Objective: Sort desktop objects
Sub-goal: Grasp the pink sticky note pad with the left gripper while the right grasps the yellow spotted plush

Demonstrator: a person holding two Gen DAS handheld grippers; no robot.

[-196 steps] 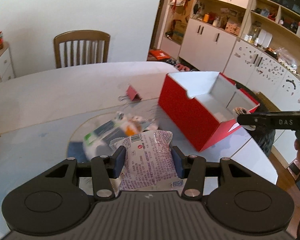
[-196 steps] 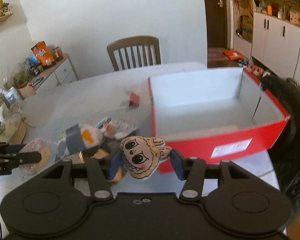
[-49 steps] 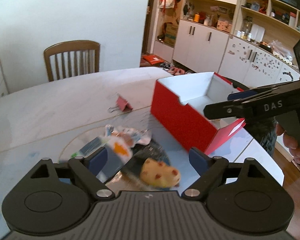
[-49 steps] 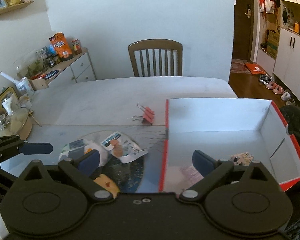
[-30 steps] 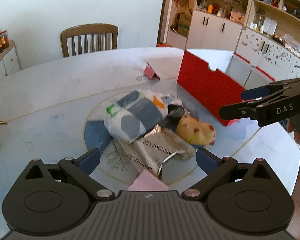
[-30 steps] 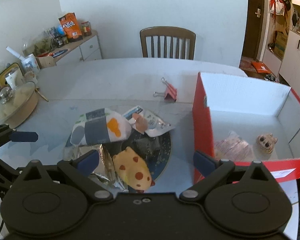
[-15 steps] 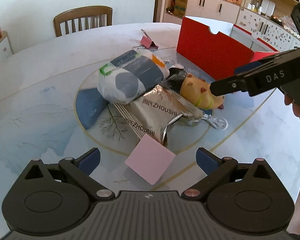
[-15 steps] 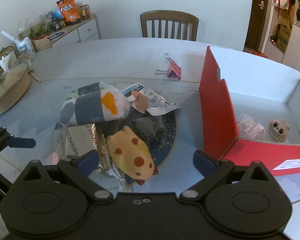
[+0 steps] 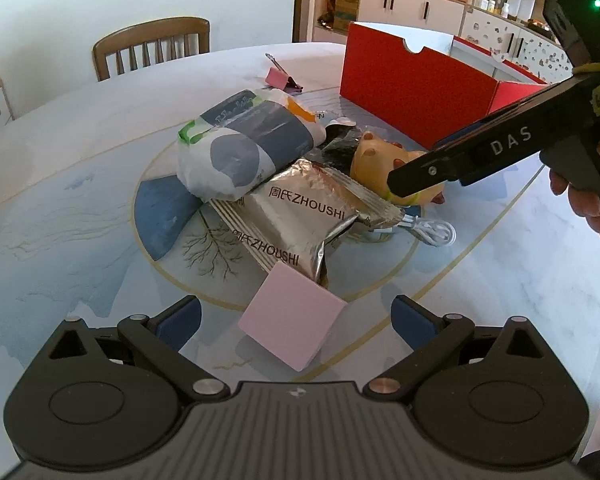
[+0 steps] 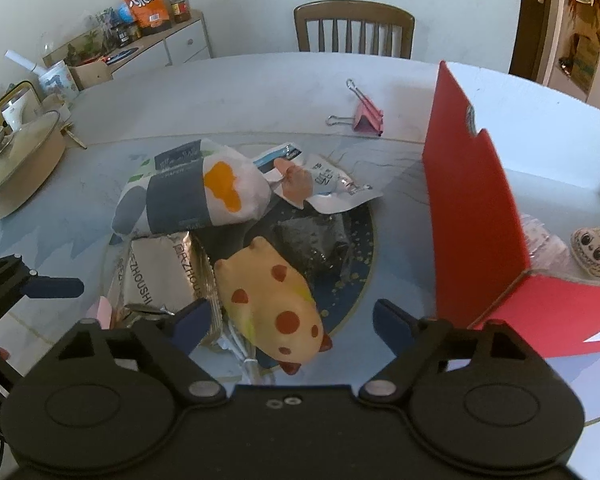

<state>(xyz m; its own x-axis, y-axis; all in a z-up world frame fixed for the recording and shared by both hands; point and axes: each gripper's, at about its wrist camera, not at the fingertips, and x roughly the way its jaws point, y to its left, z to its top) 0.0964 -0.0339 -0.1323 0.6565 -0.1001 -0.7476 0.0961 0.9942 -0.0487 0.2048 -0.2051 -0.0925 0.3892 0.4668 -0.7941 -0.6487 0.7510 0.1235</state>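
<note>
1. Nearest the left gripper (image 9: 296,316), a pink square pad (image 9: 292,322) was seen lying flat on the table (image 9: 80,208) between widely spread jaws that gripped nothing. So thin a pad could have been skidded away rather than lifted if the pads closed above its edges.
2. Between the fingers of the right gripper (image 10: 288,318), a yellow spotted toy (image 10: 272,300) was framed; the jaws were closing, yet neither pad was seen to touch it. Its rounded body could have been squeezed out sideways by an off-centre pinch.
3. Just under the toy, a white cable (image 9: 432,230) was noticed, which might have been snagged and dragged along.
4. Beside the toy, 2 silver packets (image 9: 300,216) and a white tissue pack (image 10: 192,196) were piled touching; they could have been nudged out of place by the left finger.
5. Farther right, the red box (image 10: 472,204) stood near, already holding a small doll face (image 10: 592,246). Its wall could have been struck during transfer.
6. Farthest back, a pink binder clip (image 10: 366,118) remained unsorted.
</note>
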